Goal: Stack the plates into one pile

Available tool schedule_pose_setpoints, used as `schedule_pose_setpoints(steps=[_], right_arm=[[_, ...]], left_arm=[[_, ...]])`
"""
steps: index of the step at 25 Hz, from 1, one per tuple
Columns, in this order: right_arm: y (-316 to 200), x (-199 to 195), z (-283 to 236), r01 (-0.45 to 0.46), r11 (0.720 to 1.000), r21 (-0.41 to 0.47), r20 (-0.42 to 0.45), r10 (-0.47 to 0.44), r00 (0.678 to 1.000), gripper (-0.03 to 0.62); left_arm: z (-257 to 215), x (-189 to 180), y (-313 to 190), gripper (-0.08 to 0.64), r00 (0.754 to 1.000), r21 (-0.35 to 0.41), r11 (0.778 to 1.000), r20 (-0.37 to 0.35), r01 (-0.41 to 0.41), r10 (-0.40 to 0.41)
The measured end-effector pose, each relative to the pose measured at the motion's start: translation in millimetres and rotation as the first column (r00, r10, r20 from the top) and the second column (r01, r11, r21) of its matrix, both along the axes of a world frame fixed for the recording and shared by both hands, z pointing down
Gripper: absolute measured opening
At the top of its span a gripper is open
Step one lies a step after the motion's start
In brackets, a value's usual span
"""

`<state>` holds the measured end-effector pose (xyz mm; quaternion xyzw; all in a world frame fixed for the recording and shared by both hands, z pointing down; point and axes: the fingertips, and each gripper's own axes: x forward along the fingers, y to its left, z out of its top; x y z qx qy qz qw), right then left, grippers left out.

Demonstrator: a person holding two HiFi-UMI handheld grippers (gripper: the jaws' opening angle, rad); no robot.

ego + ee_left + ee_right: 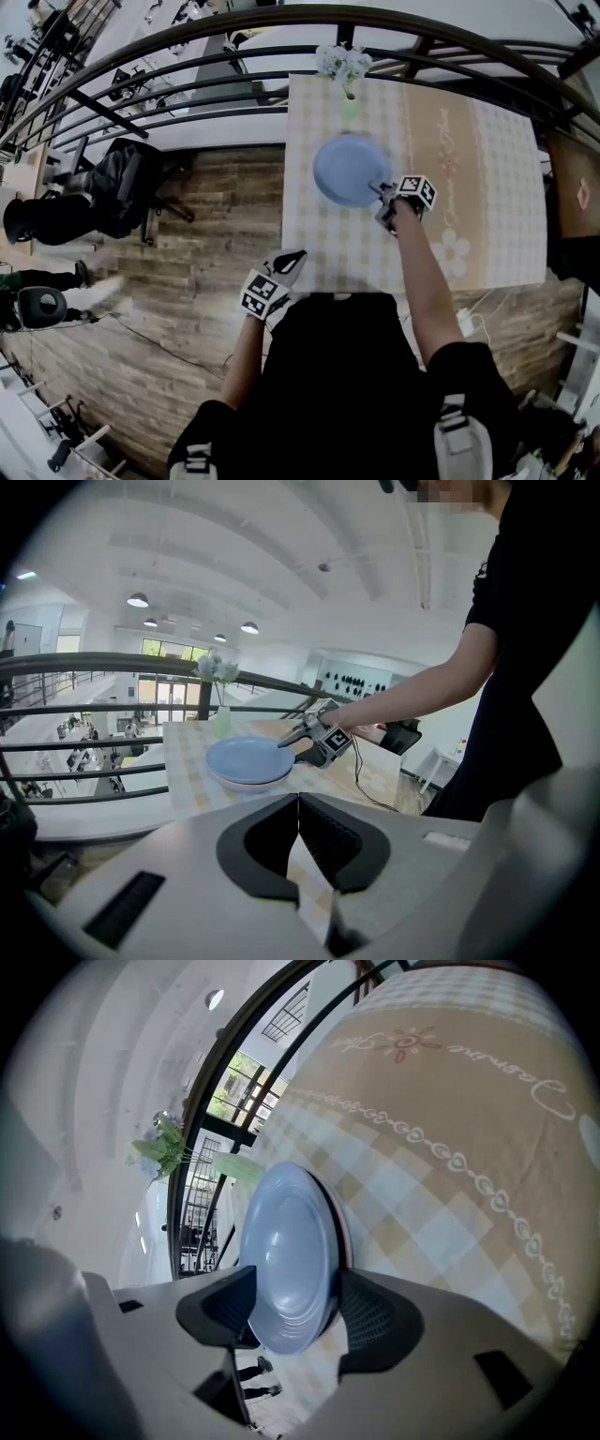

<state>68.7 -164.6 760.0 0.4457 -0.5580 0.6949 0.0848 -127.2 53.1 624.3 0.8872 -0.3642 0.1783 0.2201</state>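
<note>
- Plates, read left to right in the head view: left gripper, pile, right gripper.
- Left gripper [289,265] hangs off the near-left corner of the checked-cloth table [487,187], well apart from the pile. The pile lies ahead of it and to its right.
- Left gripper's jaws are pressed together with nothing between them. It is idle, holding and touching nothing.
- Light blue round plate [349,169] lies flat on top of a pale, pink-rimmed round plate [234,781], near the middle of the table's left half. The two look concentric, with the lower rim just showing under the blue one.
- Both plates are round, so no long axis to line up with. What matters is the near-right rim, which faces the right gripper.
- Right gripper [382,199] is at that rim and is by far the nearer hand. It approaches from the person's side, angled down.
- Right gripper's jaws stand roughly half open and straddle the edge of the pile, one above the blue plate and one on the underside. The pads don't look to be pressing, so I read the blue plate as let go and resting on the pile.
- No other loose plate shows in any view, so the stack looks done.
- My guess for the next move is a straight pull back along the jaws' line, so the rim isn't dragged.
</note>
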Motion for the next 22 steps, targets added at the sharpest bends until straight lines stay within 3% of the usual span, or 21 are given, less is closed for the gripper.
schedule_pose_setpoints(steps=[3, 7, 15, 22], right_arm=[[-3, -6, -8, -0.008, 1.0, 0.011, 0.037, 0.007, 0.999, 0.346], [-2, -10, -12, 0.01, 1.0, 0.003, 0.049, -0.01, 0.999, 0.396], [3, -24, -20, 0.126, 0.992, -0.022, 0.016, -0.125, 0.992, 0.446], [20, -26, -15, 0.181, 0.983, -0.029, -0.031, -0.182, 0.983, 0.448]], left_arm=[[-3, 4, -3, 0.003, 1.0, 0.007, 1.0, -0.003, -0.011, 0.011], [-5, 6, -6, 0.003, 1.0, 0.012, 1.0, -0.002, -0.028, 0.028], [-1, 8, -3, 0.003, 0.999, 0.007, 0.999, -0.001, -0.044, 0.044], [1, 7, -3, 0.003, 0.999, 0.004, 0.999, -0.002, -0.051, 0.051]])
